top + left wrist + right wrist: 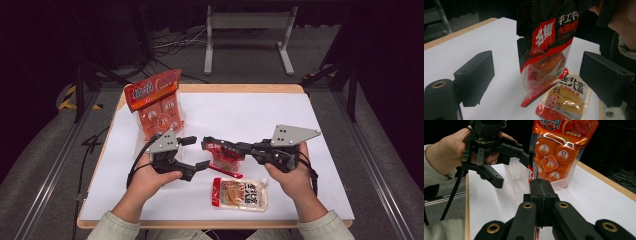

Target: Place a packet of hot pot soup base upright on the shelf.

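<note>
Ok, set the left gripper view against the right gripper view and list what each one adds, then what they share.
Left gripper view: the open left tongs facing the printed front of the red-and-black pouch, and a pale sauce pouch lying flat beside it.
Right gripper view: the right tongs shut on that pouch's edge, the tall orange bag standing beyond, and the hand holding the other tongs.
Shared: the red-and-black pouch and the white table.
</note>
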A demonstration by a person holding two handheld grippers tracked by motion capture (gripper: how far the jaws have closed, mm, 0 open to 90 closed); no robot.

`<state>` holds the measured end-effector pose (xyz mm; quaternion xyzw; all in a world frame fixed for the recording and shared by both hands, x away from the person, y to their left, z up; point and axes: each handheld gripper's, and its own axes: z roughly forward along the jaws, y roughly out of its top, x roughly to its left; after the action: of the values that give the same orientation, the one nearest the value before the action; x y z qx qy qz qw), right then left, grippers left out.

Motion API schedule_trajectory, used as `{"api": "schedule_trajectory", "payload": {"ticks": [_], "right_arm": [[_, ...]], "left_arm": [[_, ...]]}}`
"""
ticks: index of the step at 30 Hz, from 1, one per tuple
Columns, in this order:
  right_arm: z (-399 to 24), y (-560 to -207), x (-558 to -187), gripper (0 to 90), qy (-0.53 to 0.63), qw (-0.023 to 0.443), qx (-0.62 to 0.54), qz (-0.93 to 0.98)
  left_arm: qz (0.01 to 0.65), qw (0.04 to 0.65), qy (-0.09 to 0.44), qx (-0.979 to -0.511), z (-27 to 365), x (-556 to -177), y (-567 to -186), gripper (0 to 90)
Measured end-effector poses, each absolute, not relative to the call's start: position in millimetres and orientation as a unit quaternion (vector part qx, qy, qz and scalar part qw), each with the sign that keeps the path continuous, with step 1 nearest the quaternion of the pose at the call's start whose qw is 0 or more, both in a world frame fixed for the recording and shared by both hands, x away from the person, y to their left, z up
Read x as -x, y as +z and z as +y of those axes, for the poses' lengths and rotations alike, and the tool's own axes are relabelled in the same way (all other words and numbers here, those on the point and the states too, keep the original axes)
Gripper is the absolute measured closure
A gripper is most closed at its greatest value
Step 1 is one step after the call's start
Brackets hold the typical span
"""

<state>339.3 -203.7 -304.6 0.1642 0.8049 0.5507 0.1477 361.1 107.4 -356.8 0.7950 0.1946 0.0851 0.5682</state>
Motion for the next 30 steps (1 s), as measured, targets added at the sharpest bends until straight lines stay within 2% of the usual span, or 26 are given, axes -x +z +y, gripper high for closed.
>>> {"api": "schedule_trajectory", "payload": {"ticks": [8,15,19,25,30], "right_arm": [[-189.1,-309.1,-337.8,90.0,0.557,0.137,-0.14,0.807],[-183.2,-312.5,-337.5,90.0,0.567,0.129,-0.127,0.804],[-181.7,-314.3,-337.4,90.0,0.57,0.125,-0.125,0.803],[-179.7,-317.0,-337.5,90.0,0.571,0.122,-0.128,0.802],[-180.0,-317.9,-337.8,90.0,0.575,0.12,-0.131,0.799]], "left_arm": [[0.178,0.565,0.076,-0.802,100.5,-362.7,-360.2,15.7],[0.164,0.569,0.055,-0.804,96.8,-362.4,-361.5,21.8],[0.159,0.561,0.048,-0.811,95.1,-362.2,-363.3,31.5],[0.149,0.555,0.028,-0.818,94.7,-360.5,-364.0,57.7],[0.141,0.552,0.015,-0.822,94.2,-358.3,-363.6,69.5]]}}
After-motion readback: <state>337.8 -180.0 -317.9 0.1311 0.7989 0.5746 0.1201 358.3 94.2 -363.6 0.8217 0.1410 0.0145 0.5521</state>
